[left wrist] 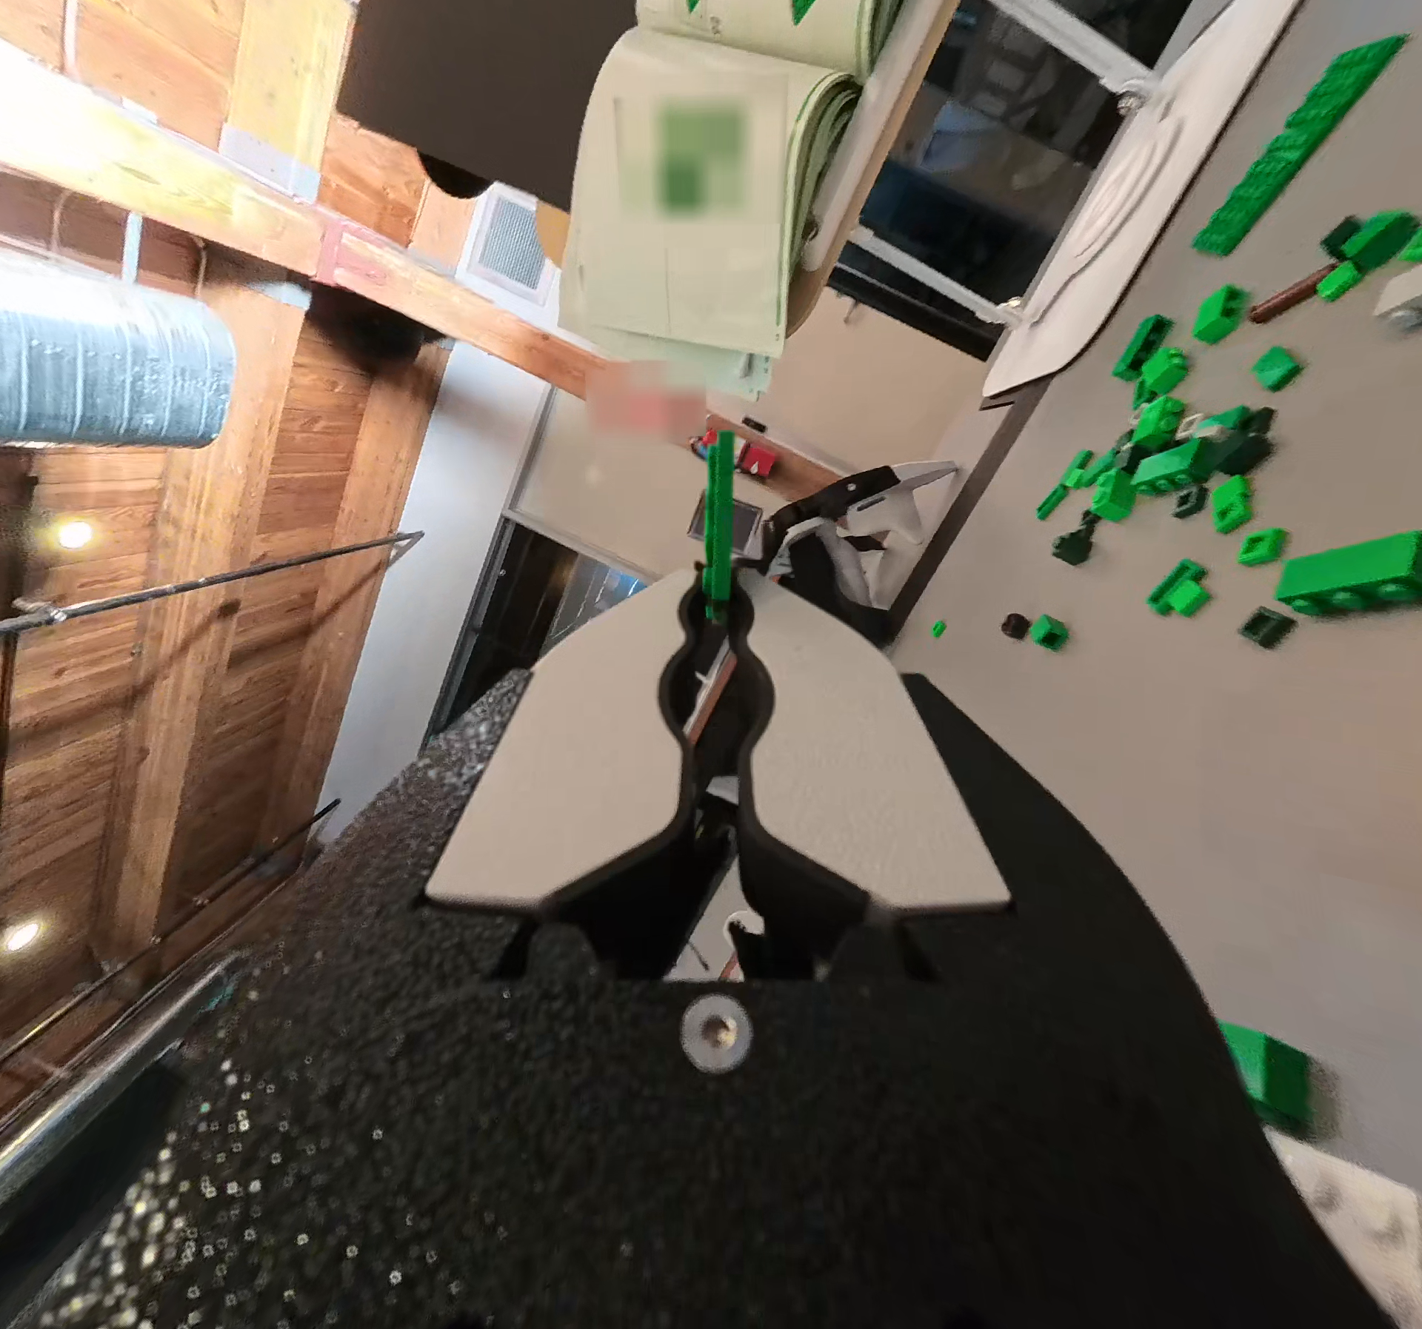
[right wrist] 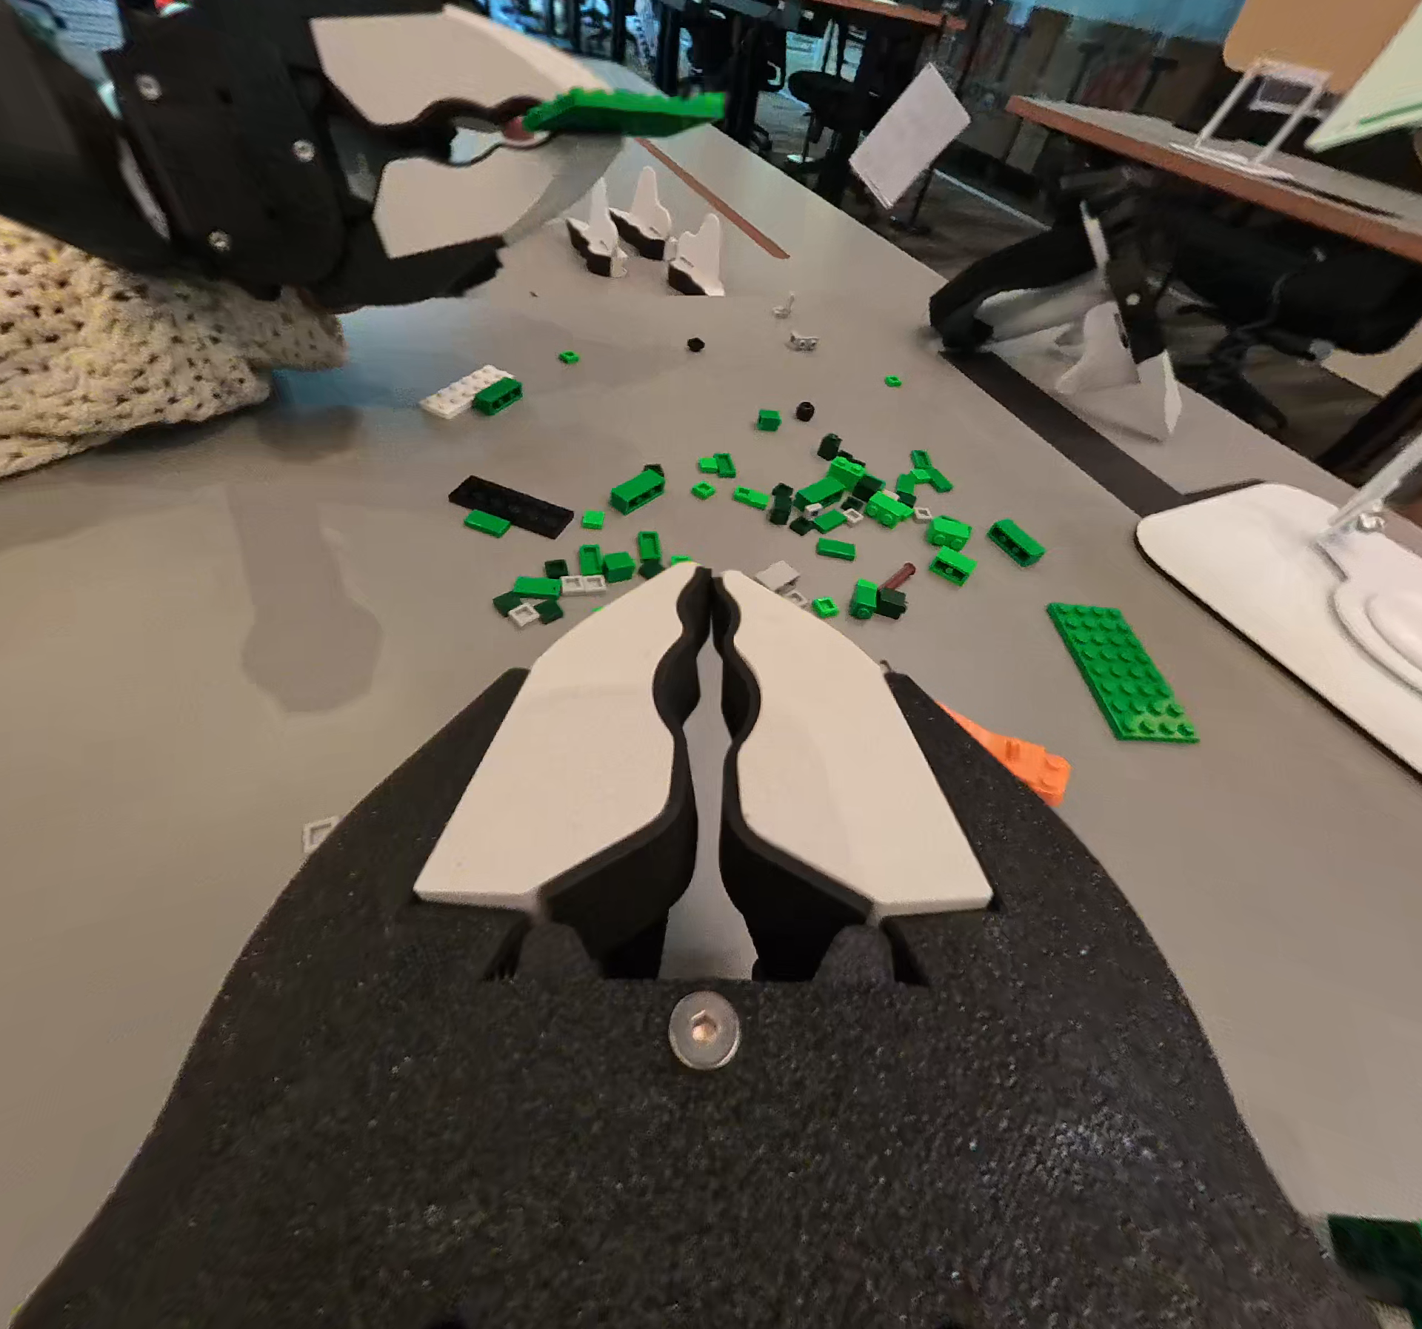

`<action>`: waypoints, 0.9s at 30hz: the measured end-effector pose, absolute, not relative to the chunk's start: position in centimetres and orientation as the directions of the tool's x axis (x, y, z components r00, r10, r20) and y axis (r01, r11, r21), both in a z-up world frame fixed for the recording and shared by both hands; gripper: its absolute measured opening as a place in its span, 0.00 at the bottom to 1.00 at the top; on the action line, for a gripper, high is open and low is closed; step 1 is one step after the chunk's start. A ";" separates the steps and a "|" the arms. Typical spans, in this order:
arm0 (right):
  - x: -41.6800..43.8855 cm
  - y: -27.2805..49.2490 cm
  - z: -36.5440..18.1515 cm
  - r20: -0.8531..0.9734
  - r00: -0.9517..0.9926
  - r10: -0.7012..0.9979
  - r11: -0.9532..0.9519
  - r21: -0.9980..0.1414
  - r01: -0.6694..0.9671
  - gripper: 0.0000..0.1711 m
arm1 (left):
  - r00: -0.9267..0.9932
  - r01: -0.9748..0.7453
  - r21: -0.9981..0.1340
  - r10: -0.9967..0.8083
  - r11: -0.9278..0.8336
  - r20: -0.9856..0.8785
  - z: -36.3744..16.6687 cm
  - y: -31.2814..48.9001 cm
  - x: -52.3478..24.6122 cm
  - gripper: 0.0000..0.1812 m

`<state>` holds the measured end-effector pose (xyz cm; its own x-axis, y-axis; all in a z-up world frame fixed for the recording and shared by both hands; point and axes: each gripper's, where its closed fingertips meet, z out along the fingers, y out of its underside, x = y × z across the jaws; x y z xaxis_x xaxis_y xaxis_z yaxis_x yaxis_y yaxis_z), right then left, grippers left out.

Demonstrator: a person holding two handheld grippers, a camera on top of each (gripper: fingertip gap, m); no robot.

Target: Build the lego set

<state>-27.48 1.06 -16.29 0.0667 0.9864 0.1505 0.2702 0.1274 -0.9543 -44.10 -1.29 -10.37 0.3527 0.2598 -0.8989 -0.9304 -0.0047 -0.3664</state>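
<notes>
My left gripper (left wrist: 714,592) is rolled on its side and shut on a thin green plate (left wrist: 721,515), seen edge-on. In the right wrist view the left gripper (right wrist: 531,127) is raised at the upper left, holding the green plate (right wrist: 627,111) flat above the grey table (right wrist: 192,561). My right gripper (right wrist: 709,580) is shut and empty, low over the table, pointing at a scatter of small green, black and grey bricks (right wrist: 831,500). A larger green plate (right wrist: 1119,669) lies flat to its right, and it also shows in the left wrist view (left wrist: 1300,146).
A black plate (right wrist: 512,506) and a white plate with a green brick (right wrist: 473,392) lie left of the scatter. An orange piece (right wrist: 1031,761) sits by my right gripper. An open instruction booklet (left wrist: 692,215) stands on a holder with a white base (right wrist: 1270,600). A knitted sleeve (right wrist: 115,346) is at left. There is about 20 centimeters between the tips of the two grippers. The orange piece (right wrist: 1031,761) is about 12 centimeters from my right fingertips and 25 centimeters from my left.
</notes>
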 end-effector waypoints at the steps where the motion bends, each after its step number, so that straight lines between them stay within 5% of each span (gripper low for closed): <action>1: -27.5 1.4 -16.4 0.145 0.086 0.986 0.116 -0.953 0.279 0.00 | 0.351 -0.933 -0.361 0.242 0.003 -0.905 -10.7 -1.2 -43.9 0.02; 9: -27.8 2.3 -17.2 0.153 0.143 0.978 0.096 -0.933 0.346 0.00 | 0.361 -0.932 -0.360 0.194 0.041 -0.912 -11.6 -0.8 -42.4 0.02; 18: -27.3 4.5 -16.7 -0.021 0.251 0.968 -0.094 -0.954 0.283 0.01 | 0.581 -0.810 -0.563 0.091 0.162 -0.809 -11.0 -1.1 -41.2 0.02; 27: -28.0 3.5 -18.1 0.131 0.213 0.968 0.032 -0.911 0.411 0.04 | 0.614 -0.788 -0.608 0.062 0.096 -0.787 -12.6 -0.3 -42.6 0.02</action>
<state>-28.02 3.50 -18.11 0.2129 0.9683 0.1306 0.4111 0.0325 -0.9110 -42.58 -0.33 -12.59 0.6142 0.0622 -0.7867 -0.7882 0.0957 -0.6079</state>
